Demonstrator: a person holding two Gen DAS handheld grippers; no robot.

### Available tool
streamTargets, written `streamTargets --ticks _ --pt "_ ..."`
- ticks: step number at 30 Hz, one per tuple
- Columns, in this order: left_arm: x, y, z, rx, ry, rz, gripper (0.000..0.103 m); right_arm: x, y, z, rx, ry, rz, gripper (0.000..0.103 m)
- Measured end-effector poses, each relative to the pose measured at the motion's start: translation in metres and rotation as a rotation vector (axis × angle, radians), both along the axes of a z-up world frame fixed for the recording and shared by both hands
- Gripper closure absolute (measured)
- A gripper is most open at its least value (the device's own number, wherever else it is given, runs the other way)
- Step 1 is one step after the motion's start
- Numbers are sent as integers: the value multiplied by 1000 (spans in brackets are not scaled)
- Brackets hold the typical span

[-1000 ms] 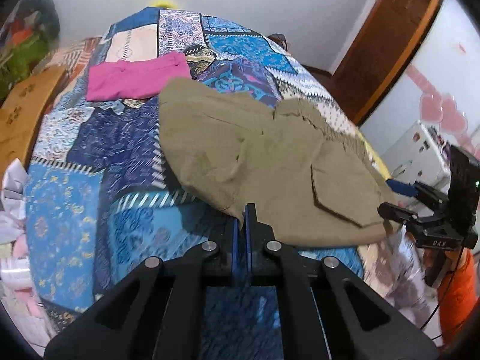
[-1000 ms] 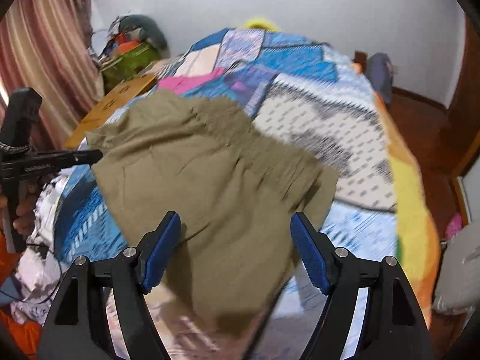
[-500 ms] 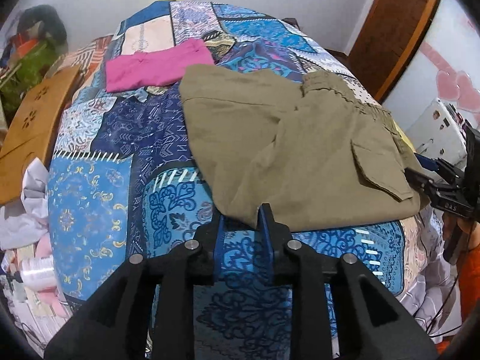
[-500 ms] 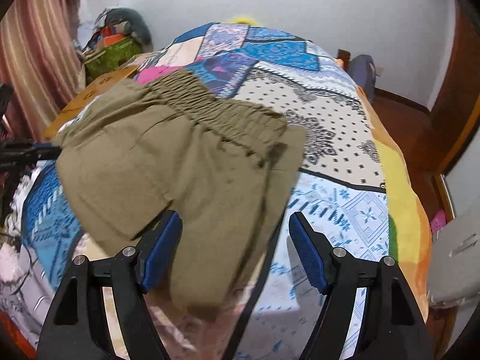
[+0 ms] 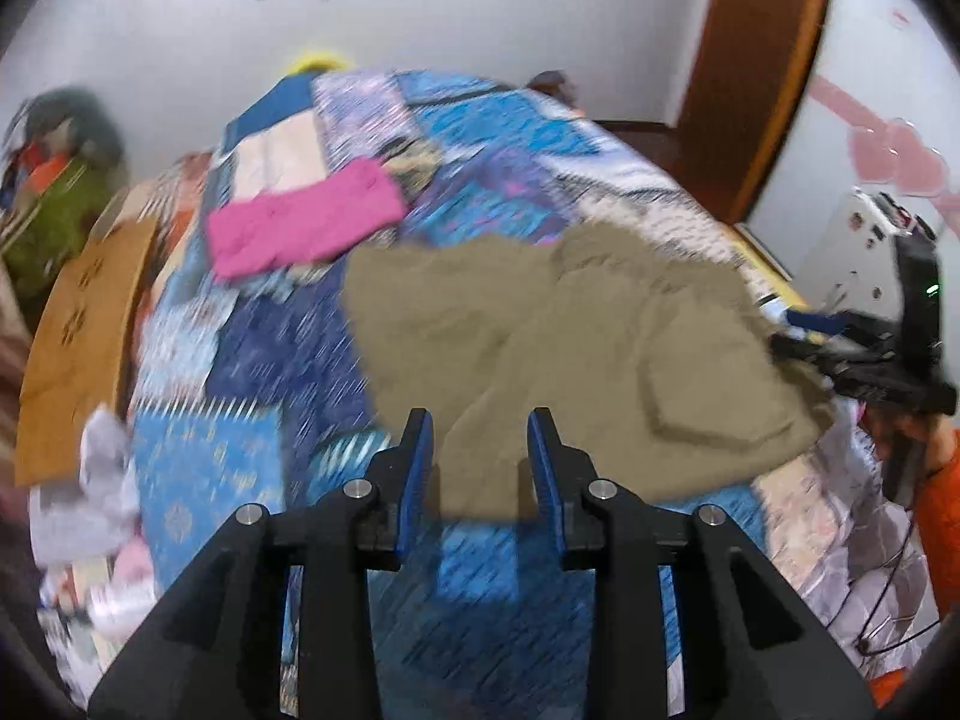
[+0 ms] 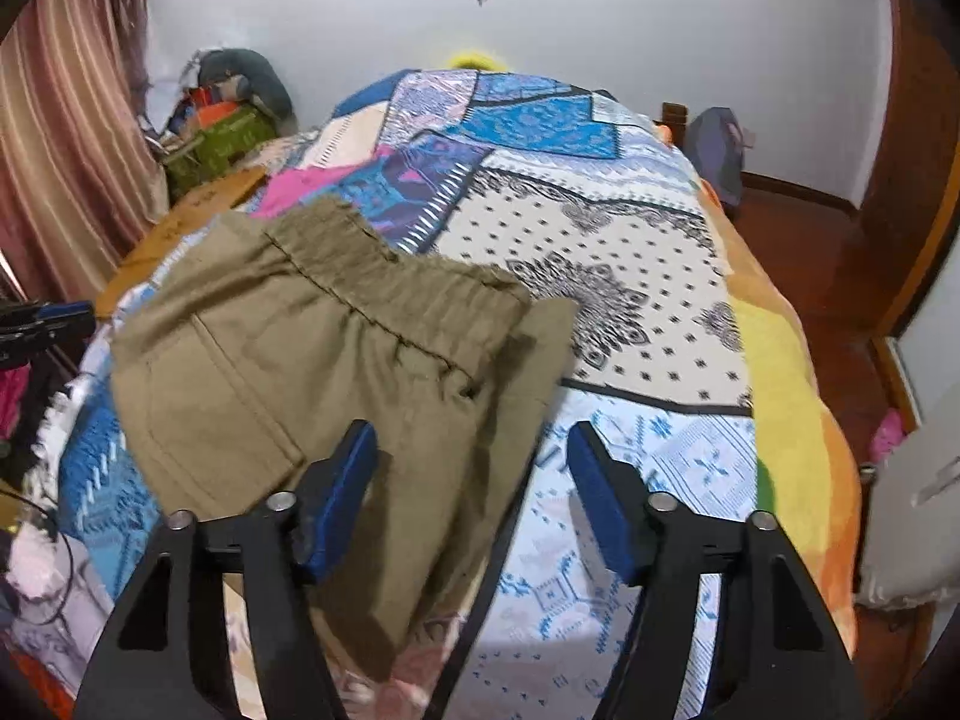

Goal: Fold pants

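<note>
Olive-green pants (image 5: 570,360) lie folded on the patchwork bed, waistband (image 6: 384,276) toward the far side. My left gripper (image 5: 480,456) hovers just above their near edge; its jaws are opening, and the cloth shows behind the gap untouched by the pads. My right gripper (image 6: 474,468) straddles the pants' (image 6: 312,360) right edge where it hangs over the bed; its jaws are closing, and the blue pads stand clear of the cloth between them. Each gripper shows at the other view's edge: the right gripper (image 5: 798,336), the left gripper (image 6: 54,318).
A folded pink garment (image 5: 300,228) lies beyond the pants on the bedspread (image 6: 630,276). A wooden board (image 5: 78,348) and white cloth heaps (image 5: 96,510) sit left of the bed. A wooden door (image 5: 756,72) and a grey bag (image 6: 717,156) stand at the right.
My left gripper let go of the pants' near edge, opened and lifted. The right gripper's jaws narrowed around the hanging edge. The pants settled flat on the bed.
</note>
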State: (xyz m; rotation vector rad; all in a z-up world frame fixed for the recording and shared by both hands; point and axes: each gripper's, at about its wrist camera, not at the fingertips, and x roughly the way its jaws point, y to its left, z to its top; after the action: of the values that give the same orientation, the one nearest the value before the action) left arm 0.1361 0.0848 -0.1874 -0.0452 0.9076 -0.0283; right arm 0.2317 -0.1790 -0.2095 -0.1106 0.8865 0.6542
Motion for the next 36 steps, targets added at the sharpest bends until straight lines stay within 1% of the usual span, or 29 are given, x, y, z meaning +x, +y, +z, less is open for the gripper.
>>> streamTargets --ticks 1,2,4,5,7,9,11,12,14,15,17,18,19,21,24,27,28,29,31,32,34,36 --pt "11 -7 4 -11 -9 -26 71 3 3 -2 6 9 3 56" --pt "19 -12 5 -20 -13 -43 71 5 5 -6 15 21 6 60" --pt "40 -25 4 -35 -14 -80 71 9 11 -15 42 51 12 72" --pt "48 -31 2 -31 -9 -91 71 9 12 -16 61 54 16 76" --pt "66 -42 -7 -9 19 -114 71 7 15 -13 50 26 18 83" --pt "87 -50 -26 22 86 -116 72 4 18 -7 25 -15 31 86" --pt "97 -50 -41 46 119 -101 73 4 17 0 17 -46 30 88" --pt "101 -48 -47 33 131 -98 73 4 16 3 12 -67 23 88" --pt "104 -42 -53 3 139 -89 73 10 16 1 -7 -78 16 88" --pt "104 -41 -54 -4 134 -87 72 14 18 -6 -26 -72 9 88" --pt "103 -39 -54 3 120 -80 72 20 26 -21 -79 -53 11 83" --pt "102 -39 -54 3 120 -79 72 21 28 -24 -81 -54 8 80" --pt "102 -39 -54 3 117 -80 72 22 27 -22 -74 -55 -2 79" --pt "101 -39 -53 15 110 -90 72 25 24 -14 -56 -33 -12 78" --pt "101 -41 -54 24 103 -94 71 21 15 6 29 -44 -25 77" --pt "100 -40 -55 18 94 -88 71 12 18 14 52 -57 -3 65" --pt "99 -40 -55 18 89 -88 71 11 21 13 54 -54 6 62" --pt "99 -41 -55 20 86 -89 71 10 24 10 51 -45 14 62" --pt "98 -42 -55 29 82 -95 71 13 30 -8 2 -8 19 62" --pt "98 -42 -54 32 83 -95 71 16 31 -14 -4 1 16 61" --pt "97 -41 -50 27 90 -86 71 15 28 -15 26 10 -1 60" --pt "93 -37 -40 -2 88 -79 71 15 25 -9 19 19 -9 60"
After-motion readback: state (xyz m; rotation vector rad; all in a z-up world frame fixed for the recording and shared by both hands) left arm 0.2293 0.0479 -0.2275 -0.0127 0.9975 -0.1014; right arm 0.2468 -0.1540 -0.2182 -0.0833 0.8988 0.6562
